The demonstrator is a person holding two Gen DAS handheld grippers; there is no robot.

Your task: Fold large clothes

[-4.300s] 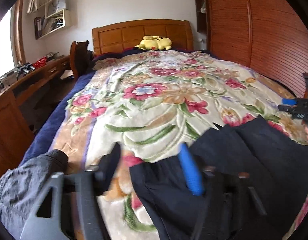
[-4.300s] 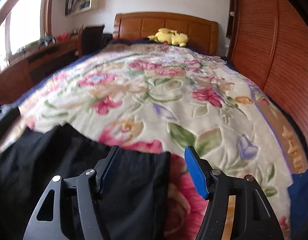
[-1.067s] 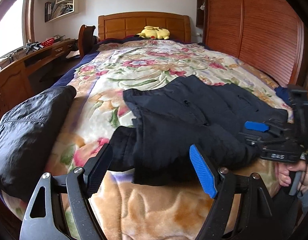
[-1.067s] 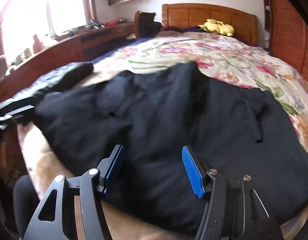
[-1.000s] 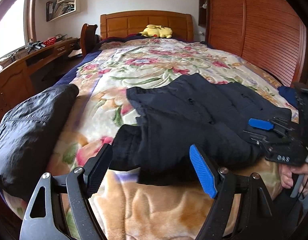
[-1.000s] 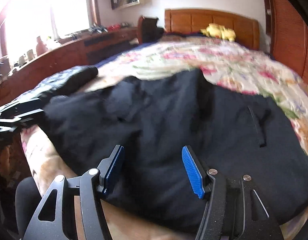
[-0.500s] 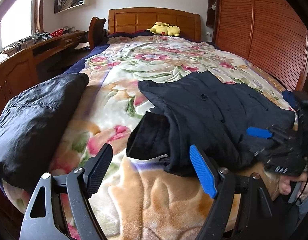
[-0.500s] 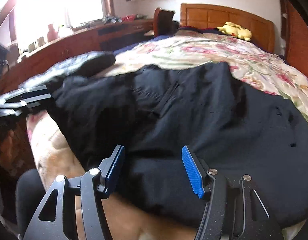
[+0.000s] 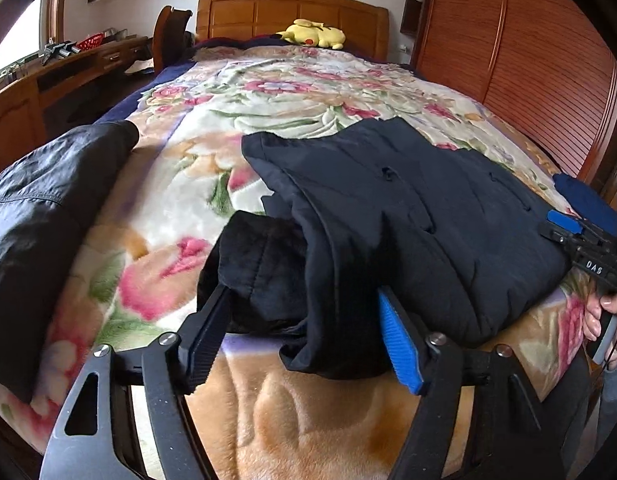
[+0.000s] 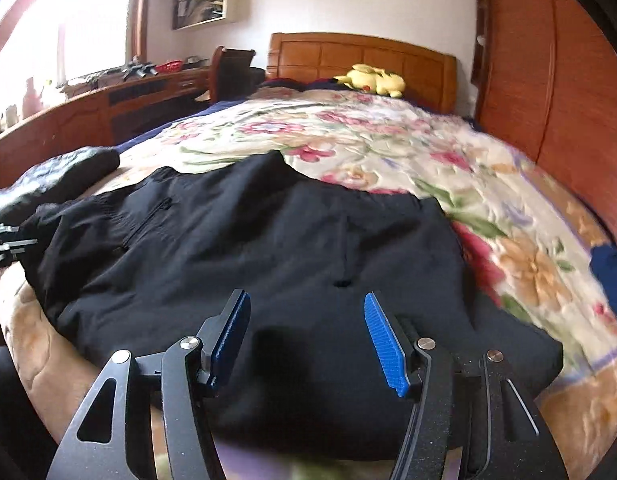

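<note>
A dark navy garment point(image 9: 408, 208) lies folded on the floral bedspread point(image 9: 288, 100) near the foot of the bed, its black fleece lining point(image 9: 260, 264) showing at the left end. My left gripper point(image 9: 304, 320) is at that end with its jaws closing; the bunched edge sits between the fingers, which stand at its two sides. In the right wrist view the same garment point(image 10: 268, 248) spreads wide. My right gripper point(image 10: 308, 336) hovers open over its near edge with nothing between the pads. It also shows at the garment's right end, held by a hand point(image 9: 608, 320).
A second dark jacket point(image 9: 40, 216) lies heaped at the bed's left edge. A blue cloth point(image 9: 584, 196) sits at the right edge. A yellow plush toy point(image 9: 312, 34) rests by the headboard. A wooden desk point(image 9: 28, 92) runs along the left, a wooden wardrobe point(image 9: 528, 60) along the right.
My left gripper came lower and closer to the garment's left end, and its jaws narrowed around the bunched edge. The right gripper slid sideways over the garment, still open.
</note>
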